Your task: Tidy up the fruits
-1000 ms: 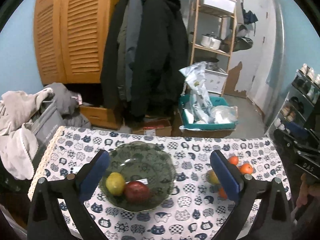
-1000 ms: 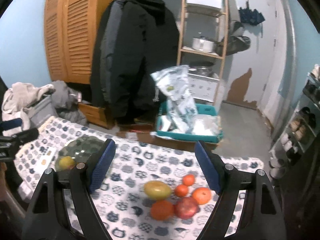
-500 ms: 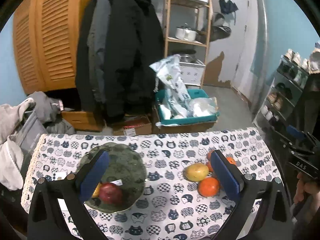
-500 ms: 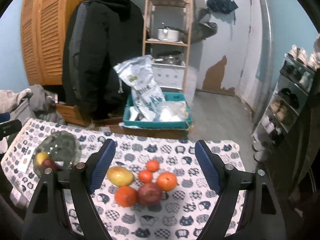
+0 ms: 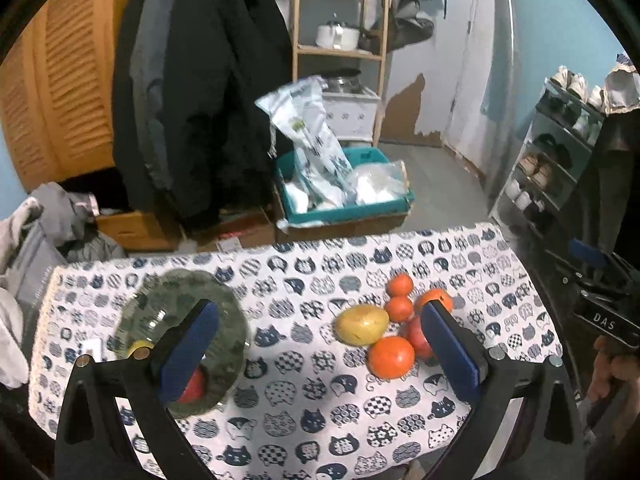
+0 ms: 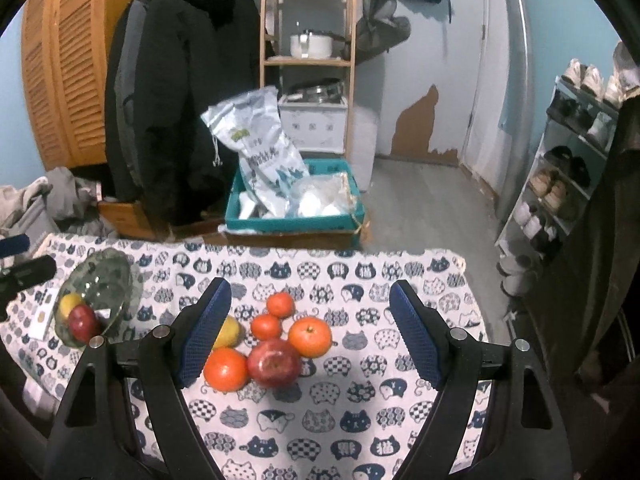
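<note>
A heap of fruit lies on the cat-print tablecloth: a red apple, a yellow mango, a big orange, another orange and two small tangerines. My right gripper hangs open just above this heap, nothing held. On the left stands a green glass bowl with a red apple and a yellow fruit in it. My left gripper is open and empty over the cloth between bowl and heap.
Behind the table sit a teal crate with plastic bags, dark coats on a rail, a wooden shelf and louvred doors. A shoe rack lines the right wall. A pile of clothes lies at the left.
Both views swung right across the table and drew nearer. The left gripper went from framing the bowl to framing the cloth beside the heap; the right gripper centred on the heap.
</note>
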